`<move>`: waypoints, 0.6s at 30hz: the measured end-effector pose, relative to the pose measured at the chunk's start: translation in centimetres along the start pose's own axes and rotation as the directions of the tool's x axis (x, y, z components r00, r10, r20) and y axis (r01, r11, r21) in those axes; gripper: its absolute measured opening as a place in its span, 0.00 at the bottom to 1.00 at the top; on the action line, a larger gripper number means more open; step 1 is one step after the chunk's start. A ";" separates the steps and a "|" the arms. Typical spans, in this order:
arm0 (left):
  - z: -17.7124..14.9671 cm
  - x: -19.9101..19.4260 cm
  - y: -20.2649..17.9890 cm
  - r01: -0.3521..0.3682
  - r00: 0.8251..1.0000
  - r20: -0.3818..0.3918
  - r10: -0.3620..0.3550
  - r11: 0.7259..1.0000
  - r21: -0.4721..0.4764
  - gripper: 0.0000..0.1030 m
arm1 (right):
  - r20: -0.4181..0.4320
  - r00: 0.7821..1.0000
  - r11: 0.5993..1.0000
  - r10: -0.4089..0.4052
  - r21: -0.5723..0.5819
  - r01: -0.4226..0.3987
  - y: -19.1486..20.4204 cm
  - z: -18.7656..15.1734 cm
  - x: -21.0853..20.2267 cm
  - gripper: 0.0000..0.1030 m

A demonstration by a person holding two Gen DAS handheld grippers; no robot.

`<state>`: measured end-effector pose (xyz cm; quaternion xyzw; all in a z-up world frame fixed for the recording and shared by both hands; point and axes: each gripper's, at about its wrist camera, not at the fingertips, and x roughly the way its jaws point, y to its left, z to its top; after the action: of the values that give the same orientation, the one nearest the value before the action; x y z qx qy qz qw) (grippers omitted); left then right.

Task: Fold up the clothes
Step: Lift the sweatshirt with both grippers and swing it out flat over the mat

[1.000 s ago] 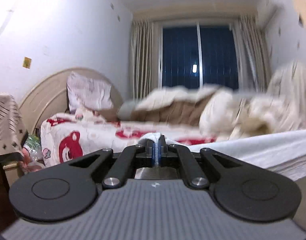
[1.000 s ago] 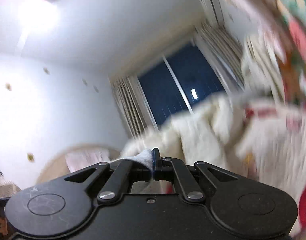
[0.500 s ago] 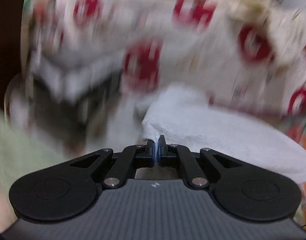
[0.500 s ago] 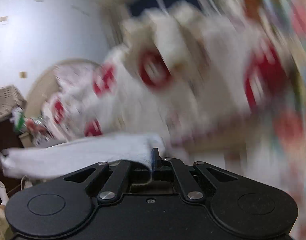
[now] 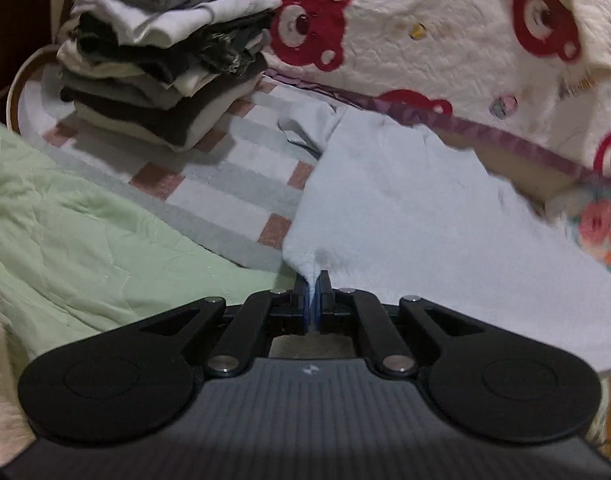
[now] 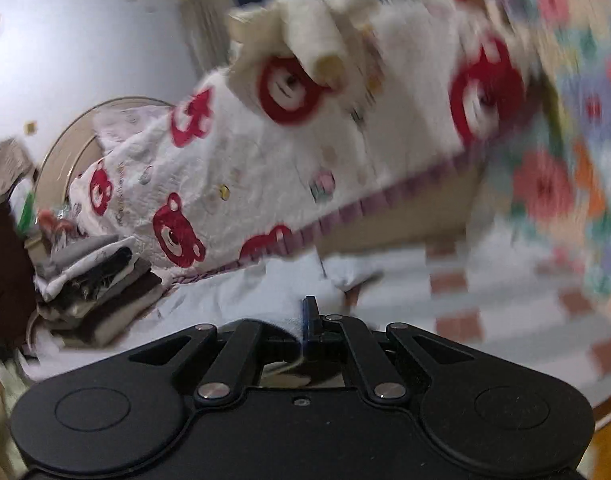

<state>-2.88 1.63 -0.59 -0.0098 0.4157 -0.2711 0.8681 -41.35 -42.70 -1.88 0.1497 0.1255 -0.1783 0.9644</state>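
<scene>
Pale-blue fleece garment [image 5: 405,208] spreads from the left gripper [image 5: 313,296], clamped on its corner at bottom centre, toward upper right; right gripper [image 6: 307,320] clamps another edge.

Two fisheye views, each from just behind a gripper's fingers, looking fwd along them. Left wrist cam tilts steeply down, close over the striped blanket [image 5: 233,168]; stack of folded clothes [image 5: 161,64] lies ahead-left of the fingers. Right wrist cam faces nearer level, w/ wall and window beyond. Both share the stack [image 6: 101,284], bear-print quilt [image 5: 425,40] [image 6: 209,184] and pale garment [image 5: 417,216] [image 6: 241,300].
</scene>
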 end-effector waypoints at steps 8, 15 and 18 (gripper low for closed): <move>-3.1 2.1 0.2 -0.041 0.989 -0.140 0.050 0.997 0.063 0.02 | -0.139 0.990 0.993 -0.039 0.109 0.054 -1.8 -5.0 -0.6 0.01; -3.9 0.5 0.7 -0.057 0.983 -0.170 0.069 0.996 0.074 0.02 | -0.168 0.984 0.998 -0.059 0.025 0.064 -1.1 -5.3 -2.3 0.00; -5.2 2.5 0.3 -0.102 0.956 -0.261 0.132 0.987 0.126 0.00 | -0.287 0.950 0.987 -0.120 0.064 0.144 -2.8 -8.9 -1.2 0.00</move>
<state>-5.22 1.76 -5.84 0.1001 0.5136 -0.2408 0.8174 -45.14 -41.91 -10.42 0.2055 0.2638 -0.2243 0.9153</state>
